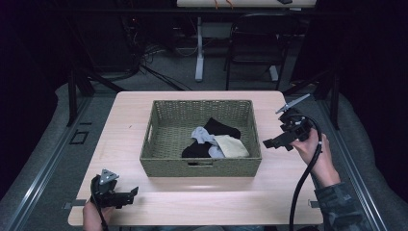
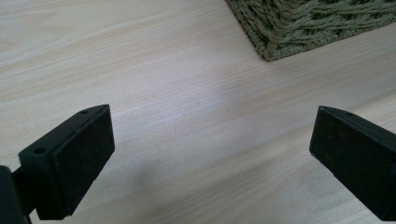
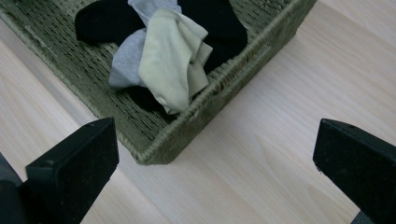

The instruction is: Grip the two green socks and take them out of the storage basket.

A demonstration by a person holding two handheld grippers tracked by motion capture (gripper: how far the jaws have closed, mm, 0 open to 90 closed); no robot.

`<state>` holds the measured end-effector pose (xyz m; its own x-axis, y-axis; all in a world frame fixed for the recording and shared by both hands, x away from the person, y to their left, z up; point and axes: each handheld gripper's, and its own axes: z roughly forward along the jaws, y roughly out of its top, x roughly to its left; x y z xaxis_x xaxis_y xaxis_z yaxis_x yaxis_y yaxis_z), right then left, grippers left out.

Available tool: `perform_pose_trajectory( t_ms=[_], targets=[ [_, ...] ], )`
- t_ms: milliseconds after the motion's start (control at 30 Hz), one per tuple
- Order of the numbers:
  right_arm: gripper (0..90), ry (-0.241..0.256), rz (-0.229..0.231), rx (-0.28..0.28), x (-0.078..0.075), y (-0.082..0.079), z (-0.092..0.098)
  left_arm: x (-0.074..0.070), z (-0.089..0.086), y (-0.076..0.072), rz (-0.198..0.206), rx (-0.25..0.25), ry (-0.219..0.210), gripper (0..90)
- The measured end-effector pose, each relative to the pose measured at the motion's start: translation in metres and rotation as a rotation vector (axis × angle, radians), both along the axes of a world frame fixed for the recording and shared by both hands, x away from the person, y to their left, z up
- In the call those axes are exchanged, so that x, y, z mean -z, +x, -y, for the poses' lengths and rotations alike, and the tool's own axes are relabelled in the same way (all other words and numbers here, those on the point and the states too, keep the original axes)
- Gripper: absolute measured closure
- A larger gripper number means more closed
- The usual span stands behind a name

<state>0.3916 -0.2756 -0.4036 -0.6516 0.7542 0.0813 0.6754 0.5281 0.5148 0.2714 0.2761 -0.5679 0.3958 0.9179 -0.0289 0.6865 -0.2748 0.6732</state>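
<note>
1. I have the right gripper (image 1: 275,142) raised above the table (image 1: 288,192) just off the right wall of the woven basket (image 1: 202,168), with its jaws set wide apart and nothing between them.
2. From the right gripper view, my jaws frame the basket's near corner (image 3: 159,154) and bare tabletop (image 3: 261,154); the basket rim stands between the jaws and the clothing inside.
3. The pale yellow sock (image 3: 173,60) lies on top of the pile, draped toward the basket wall nearest my right gripper. In the high view it sits at the basket's front right part (image 1: 231,146).
4. A grey sock (image 1: 202,135) lies beside and partly under the yellow one, and black socks (image 1: 221,127) spread beneath both, reaching toward the basket's middle and front.
5. My left gripper (image 1: 132,194) rests low near the front left corner of the table, well apart from the basket. Its jaws are spread wide and hold nothing.
6. The left gripper view looks across bare wood (image 2: 187,116), with a basket corner (image 2: 280,42) at the top.
7. Beyond the table stand a dark chair (image 1: 255,43) and the white leg of another table (image 1: 199,53), with cables on the floor (image 1: 154,57); all of it is well away from the basket.
</note>
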Motion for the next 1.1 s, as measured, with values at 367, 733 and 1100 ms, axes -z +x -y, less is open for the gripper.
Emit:
perform_pose_trajectory(
  t_ms=[367, 733, 1100],
  targets=[
    [0.0, -0.025, -0.017, -0.058, -0.01, 0.02, -0.035, 0.0, 0.0, 0.0, 0.001, 0.0, -0.001, 0.0],
    [3.8, -0.088, -0.051, -0.124, -0.005, 0.045, -0.079, 0.0, 0.0, 0.0, 0.003, 0.003, -0.005, 0.0],
    [23.1, -0.162, -0.103, -0.15, 0.017, 0.068, -0.113, 0.0, -0.001, 0.0, 0.002, 0.003, -0.009, 0.0]
  ],
)
